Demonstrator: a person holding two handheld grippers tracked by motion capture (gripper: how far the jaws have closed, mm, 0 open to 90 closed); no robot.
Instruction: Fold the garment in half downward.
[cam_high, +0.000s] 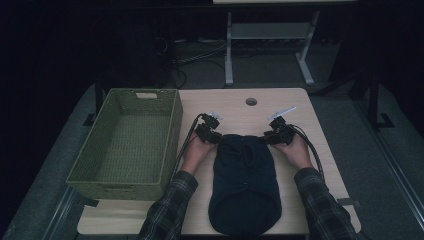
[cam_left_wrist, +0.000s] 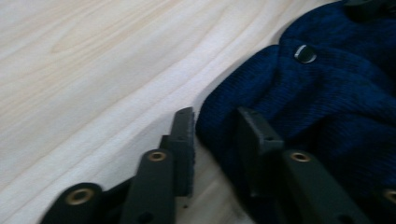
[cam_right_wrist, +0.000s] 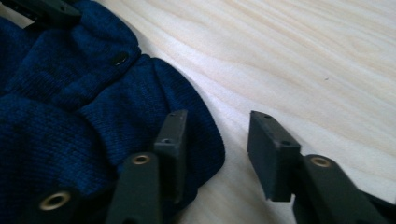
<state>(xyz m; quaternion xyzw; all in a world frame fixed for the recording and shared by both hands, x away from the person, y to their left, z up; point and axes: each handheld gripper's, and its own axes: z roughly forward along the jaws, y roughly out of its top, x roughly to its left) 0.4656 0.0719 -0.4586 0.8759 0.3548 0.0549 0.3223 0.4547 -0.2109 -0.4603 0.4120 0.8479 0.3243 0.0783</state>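
From the high view, your dark blue knitted garment (cam_high: 244, 182) lies flat on the counter (cam_high: 320, 150), its long axis running from you toward the far edge. Your left tongs (cam_high: 214, 137) sit at its far left corner and your right tongs (cam_high: 270, 138) at its far right corner, each about equally close to the cloth. The green woven basket (cam_high: 125, 142) stands beside the garment on your left, so your left hand is the nearer one to it.

In the left gripper view, your left tongs (cam_left_wrist: 215, 140) are part open and straddle the garment's (cam_left_wrist: 327, 107) rounded edge: one jaw rests on bare wood, the other over the knit. The cloth is between them, not yet pinched. A small dark button (cam_left_wrist: 305, 53) shows farther in.

In the right gripper view, your right tongs (cam_right_wrist: 217, 149) also stand part open. One jaw lies on the knit (cam_right_wrist: 70, 102); the other is on bare counter, just off the hem.
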